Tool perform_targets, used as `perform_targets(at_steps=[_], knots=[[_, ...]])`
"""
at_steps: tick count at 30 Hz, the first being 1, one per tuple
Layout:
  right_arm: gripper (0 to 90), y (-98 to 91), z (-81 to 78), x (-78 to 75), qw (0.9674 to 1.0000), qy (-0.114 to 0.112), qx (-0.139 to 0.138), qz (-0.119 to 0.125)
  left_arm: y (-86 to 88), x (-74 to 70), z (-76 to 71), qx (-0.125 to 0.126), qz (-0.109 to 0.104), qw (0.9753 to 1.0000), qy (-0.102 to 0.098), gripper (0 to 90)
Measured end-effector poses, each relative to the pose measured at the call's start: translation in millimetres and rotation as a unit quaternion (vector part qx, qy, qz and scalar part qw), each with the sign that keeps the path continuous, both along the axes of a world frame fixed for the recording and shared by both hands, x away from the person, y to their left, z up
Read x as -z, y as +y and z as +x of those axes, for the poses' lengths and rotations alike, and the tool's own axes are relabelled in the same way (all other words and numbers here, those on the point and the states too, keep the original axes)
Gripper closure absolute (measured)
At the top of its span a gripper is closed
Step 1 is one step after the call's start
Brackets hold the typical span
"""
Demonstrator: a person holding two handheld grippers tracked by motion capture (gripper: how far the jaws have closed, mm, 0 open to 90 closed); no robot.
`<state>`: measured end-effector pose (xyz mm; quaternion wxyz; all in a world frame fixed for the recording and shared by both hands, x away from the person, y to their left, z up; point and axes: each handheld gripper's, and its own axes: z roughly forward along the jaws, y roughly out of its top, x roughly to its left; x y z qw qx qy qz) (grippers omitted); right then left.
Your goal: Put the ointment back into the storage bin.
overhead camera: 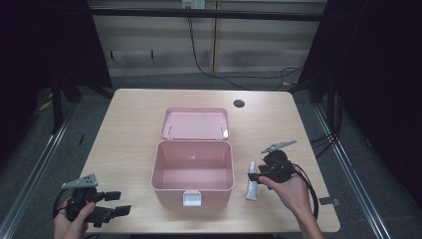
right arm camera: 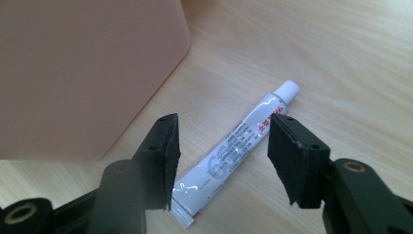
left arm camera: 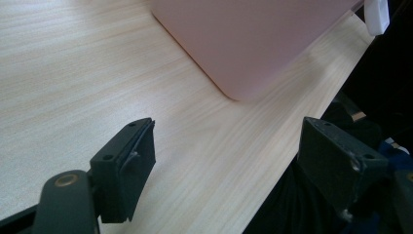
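So the right hand-held gripper (right arm camera: 221, 158) is sitting low over the tube (right arm camera: 238, 156), white with blue and red print and a white cap. The tube lies flat on the worktop (right arm camera: 341, 58), right between the two black jaws. The jaws are spread apart with a gap on both sides of the tube, and the pads aren't pressing on it.

Orientation, seen from the right gripper view: the tube's long axis runs diagonally, away from the hand-held gripper. The flat crimped tail is the near end, down by the left jaw, and the capped end points away and off to the right, past the tip of the right jaw. So it sits askew between the jaws. In the high view the tube (overhead camera: 253, 182) runs roughly toward and away from the person, cap at the far end, just beside the right hand-held gripper (overhead camera: 256, 175).

The open pink box (overhead camera: 192, 172) is just left of the tube, near but not touching, its lid (overhead camera: 195, 123) laid back behind it.

The left hand-held gripper (overhead camera: 118, 203) rests at the near left corner of the worktop, jaws spread wide with nothing between them, well apart from the tube.
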<state>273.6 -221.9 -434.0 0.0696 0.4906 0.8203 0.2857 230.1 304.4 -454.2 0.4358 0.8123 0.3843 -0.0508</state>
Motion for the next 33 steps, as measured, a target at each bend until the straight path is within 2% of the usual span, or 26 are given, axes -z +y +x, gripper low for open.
perform_targets(at_steps=[1,4,8,14,19,23,27,31,33], knots=[[45.7,0.0,0.0,0.0,1.0,0.0,0.0,0.0,0.0,0.0,0.0,0.0,0.0,1.0,0.0,21.5],[45.8,3.3,7.2,3.1,0.9996,0.028,0.0,-0.007,0.2,0.2,0.1,0.0,0.0,1.0,0.0,21.5],[45.6,3.9,12.5,5.5,0.9993,0.034,0.002,-0.018,0.9,0.8,0.7,-0.001,0.0,1.0,0.002,21.5],[44.9,8.6,22.6,6.5,0.9974,0.064,0.01,-0.03,0.5,0.5,0.1,-0.001,0.002,1.0,0.001,21.5],[46.0,10.0,27.7,9.6,0.9957,0.08,0.023,-0.04,0.3,0.7,0.4,0.002,0.001,1.0,0.002,21.4],[47.5,11.7,30.0,14.7,0.9943,0.089,0.025,-0.054,0.2,0.9,0.2,0.002,0.004,1.0,0.001,21.5],[49.5,13.0,30.8,18.1,0.9944,0.09,0.023,-0.051,0.4,1.1,0.2,0.0,0.003,1.0,0.002,21.4],[52.0,16.5,31.2,21.4,0.9917,0.103,0.03,-0.07,0.2,1.0,0.0,0.0,0.004,1.0,0.001,21.5],[52.6,16.3,31.4,22.4,0.9917,0.104,0.028,-0.069,0.2,1.0,-0.1,0.0,0.004,1.0,0.001,21.5]])
